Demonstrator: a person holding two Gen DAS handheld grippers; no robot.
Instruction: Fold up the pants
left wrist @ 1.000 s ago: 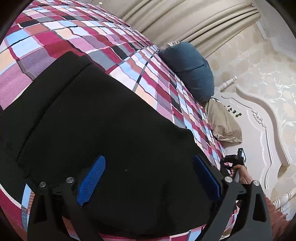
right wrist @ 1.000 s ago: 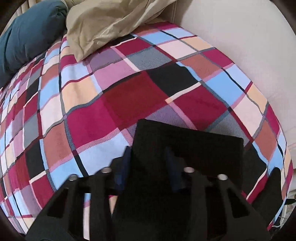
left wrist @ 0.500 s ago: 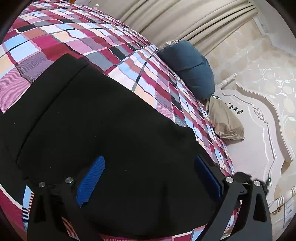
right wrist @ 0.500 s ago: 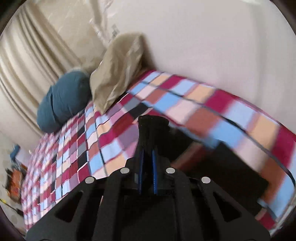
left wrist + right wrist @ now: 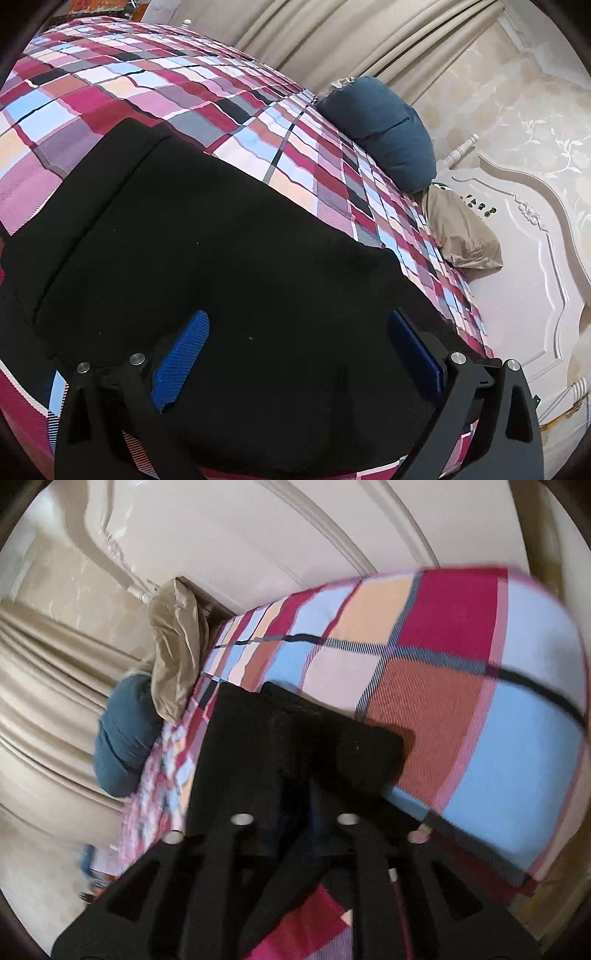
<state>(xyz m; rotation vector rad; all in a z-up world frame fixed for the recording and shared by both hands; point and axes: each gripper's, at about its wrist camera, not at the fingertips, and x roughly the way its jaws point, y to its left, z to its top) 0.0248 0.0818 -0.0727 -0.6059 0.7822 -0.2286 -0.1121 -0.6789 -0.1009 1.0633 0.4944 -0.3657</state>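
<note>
While right gripper (image 5: 295,797) jaws open over pants (image 5: 221,266), left gripper (image 5: 295,354) spread empty: fold under way; release leg, flatten.

no readable text, label, brand or number shows in either view.

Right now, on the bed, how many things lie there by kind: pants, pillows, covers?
Black pants: 1
Pillows: 2, one dark blue pillow and one tan pillow
Plaid bed cover: 1
Total: 4
</note>
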